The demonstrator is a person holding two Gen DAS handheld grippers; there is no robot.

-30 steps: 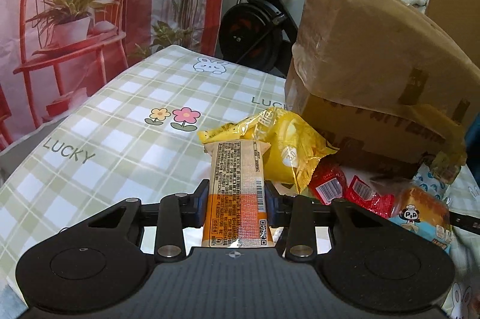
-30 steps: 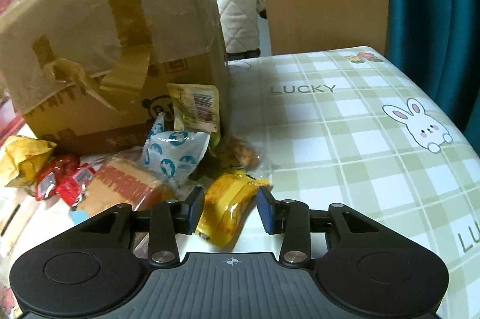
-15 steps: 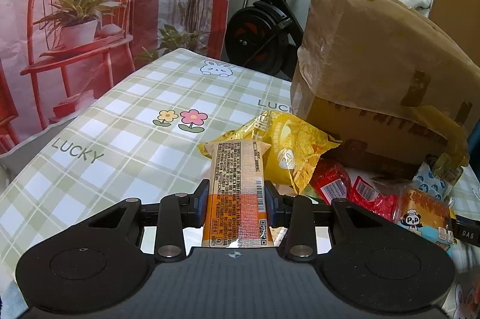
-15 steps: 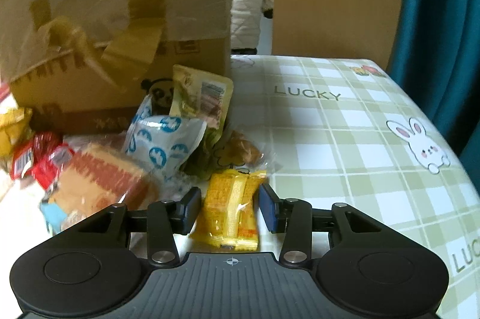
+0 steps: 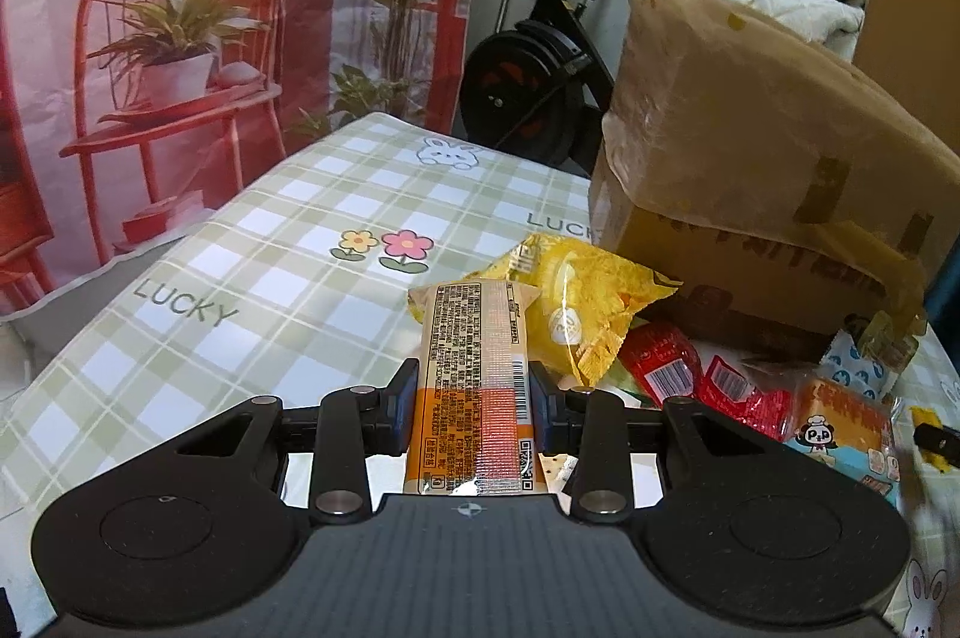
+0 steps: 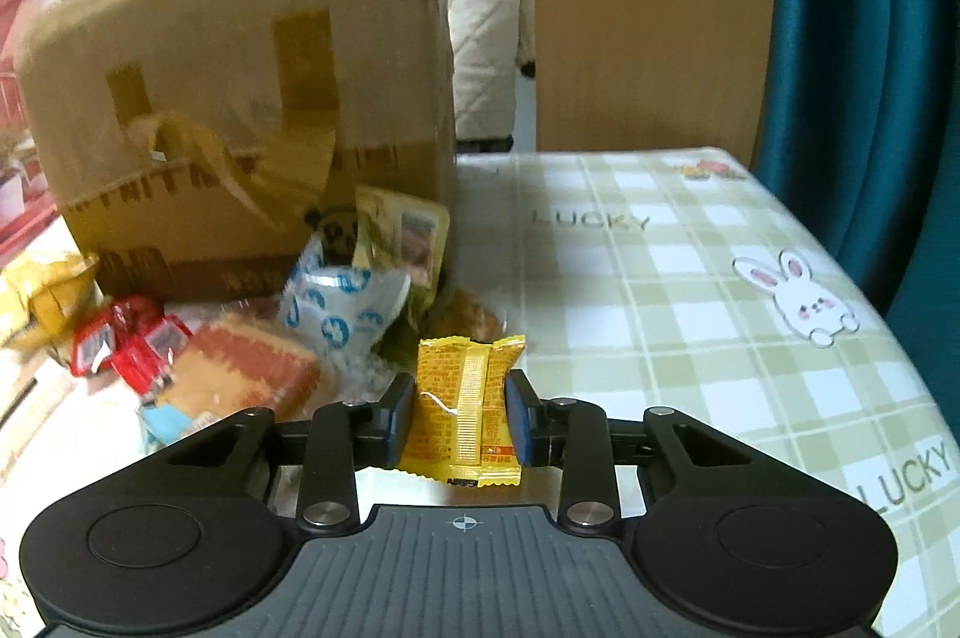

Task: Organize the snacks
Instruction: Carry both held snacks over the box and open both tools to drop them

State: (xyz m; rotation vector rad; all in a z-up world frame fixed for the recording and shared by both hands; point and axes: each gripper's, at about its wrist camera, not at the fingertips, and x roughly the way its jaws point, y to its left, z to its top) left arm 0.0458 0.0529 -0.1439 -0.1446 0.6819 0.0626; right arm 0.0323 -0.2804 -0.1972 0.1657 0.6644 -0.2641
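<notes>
The left gripper [image 5: 471, 401] squeezes a long, flat snack bar [image 5: 474, 386]. Its wrapper is shiny plastic, cream at the far end and orange near the camera, with tiny print and a bar code. Both pads press the sides of the bar, so the jaws are closed as far as the bar lets them. The bar sticks out over the table [image 5: 252, 278], in front of the big box [image 5: 750, 194].

The right gripper [image 6: 461, 413] holds a small yellow packet [image 6: 465, 413]. The packet is crinkly foil with zigzag ends and a raised seam down the middle. The jaws have just been closing, and now both pads touch the packet's sides. This packet is also in front of the box, near its right corner.

The box [image 6: 252, 110] is brown cardboard, wrapped in wrinkly clear plastic with brown tape. It looks shut, so I cannot tell what is in it.

A loose pile of snacks lies on the table against the front of the box: a puffy yellow bag [image 5: 588, 302], shiny red packets [image 5: 690, 374], a soft cake in clear wrap [image 6: 246, 374], and a white bag with blue dots [image 6: 342, 302].

The table has a smooth cloth with green and white squares, flowers and a bunny.
</notes>
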